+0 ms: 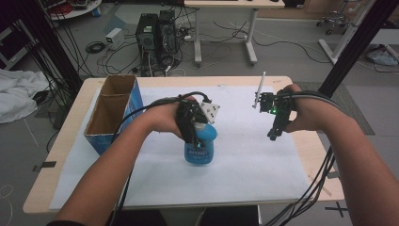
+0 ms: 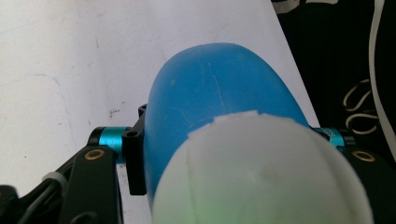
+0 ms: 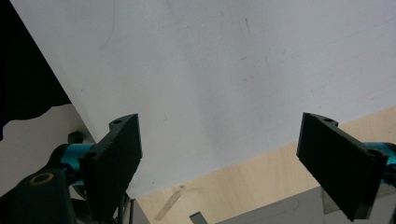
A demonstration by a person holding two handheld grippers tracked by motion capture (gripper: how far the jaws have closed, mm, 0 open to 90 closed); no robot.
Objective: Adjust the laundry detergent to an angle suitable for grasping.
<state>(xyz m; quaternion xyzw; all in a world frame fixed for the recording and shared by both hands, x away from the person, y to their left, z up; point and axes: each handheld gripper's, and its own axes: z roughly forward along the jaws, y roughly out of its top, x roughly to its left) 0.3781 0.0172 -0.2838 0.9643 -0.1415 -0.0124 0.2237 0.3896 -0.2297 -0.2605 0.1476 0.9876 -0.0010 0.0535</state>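
A blue bottle (image 1: 201, 145) with a white cap stands on the white sheet (image 1: 244, 155) near the table's middle. My left gripper (image 1: 192, 134) is shut on the bottle from above, its black jaws on either side of the body. In the left gripper view the blue bottle (image 2: 215, 107) and its white cap (image 2: 261, 172) bulge between the jaws, with one pad (image 2: 135, 158) pressed on its left side. My right gripper (image 1: 274, 134) hangs over the right part of the sheet, open, pointing down. In the right gripper view its jaws (image 3: 219, 168) stand wide apart with nothing between them.
An open cardboard box (image 1: 113, 110) with blue sides stands at the table's left. Cables trail from both grippers off the near edge. The white sheet (image 3: 224, 70) ends near the bare wooden table edge (image 3: 243, 186). Computer towers (image 1: 155, 37) and a desk stand beyond the table.
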